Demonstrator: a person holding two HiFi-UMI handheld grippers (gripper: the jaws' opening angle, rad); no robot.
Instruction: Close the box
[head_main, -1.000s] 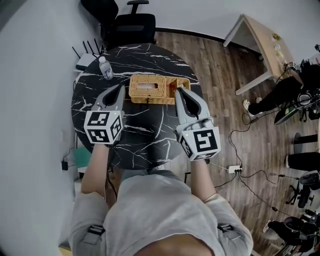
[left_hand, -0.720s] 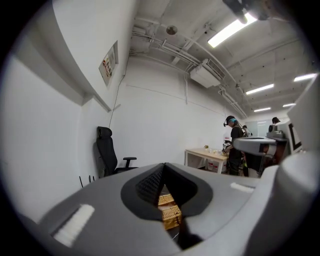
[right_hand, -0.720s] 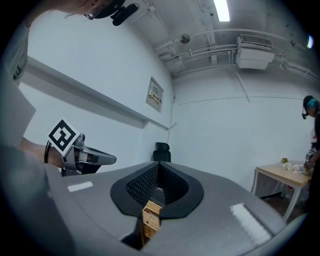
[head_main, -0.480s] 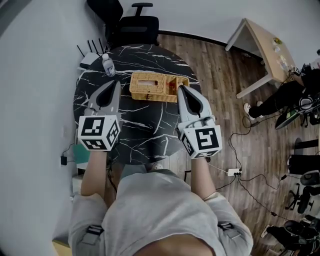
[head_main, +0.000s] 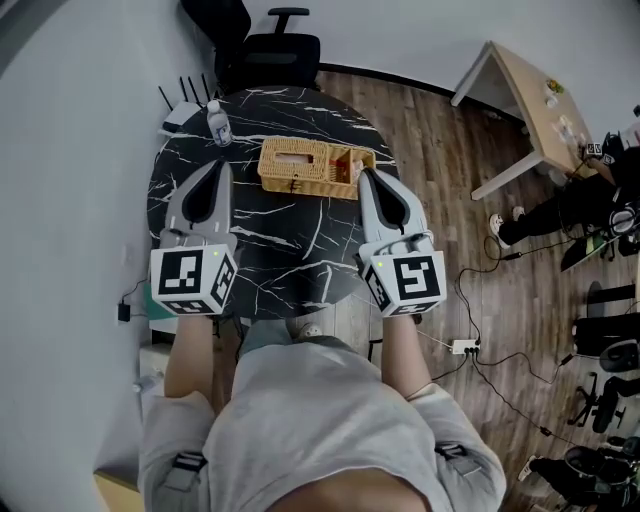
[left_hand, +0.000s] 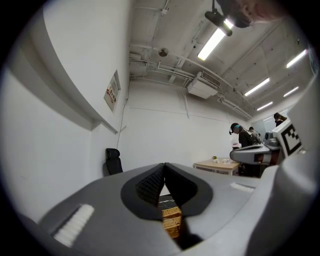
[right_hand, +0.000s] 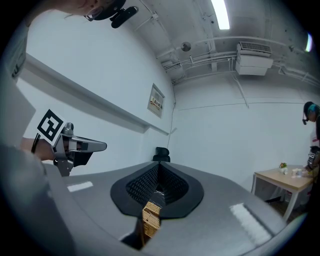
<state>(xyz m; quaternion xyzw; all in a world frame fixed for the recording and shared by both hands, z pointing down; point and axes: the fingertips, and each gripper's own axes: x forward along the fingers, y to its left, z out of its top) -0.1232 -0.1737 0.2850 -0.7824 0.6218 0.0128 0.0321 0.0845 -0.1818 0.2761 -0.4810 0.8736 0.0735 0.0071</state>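
A woven wicker box (head_main: 308, 168) lies at the far middle of the round black marble table (head_main: 270, 255). Its left part is covered by a lid with a slot, and its right end looks open with something reddish inside. My left gripper (head_main: 220, 163) hovers left of the box, shut and empty. My right gripper (head_main: 365, 174) is just off the box's right front corner, also shut and empty; I cannot tell whether it touches. In each gripper view the closed jaws show a sliver of the box (left_hand: 171, 222) (right_hand: 151, 217) below the tips (left_hand: 164, 166) (right_hand: 158, 166).
A water bottle (head_main: 218, 125) stands at the table's far left edge, beside a router with antennas (head_main: 178, 105). A black office chair (head_main: 285, 45) is behind the table. A wooden desk (head_main: 520, 90), a person (head_main: 590, 190) and floor cables with a power strip (head_main: 465, 347) are to the right.
Both grippers have drawn back from the box toward me. The left one has also risen and shifted left; the right moved less. The box has not changed.
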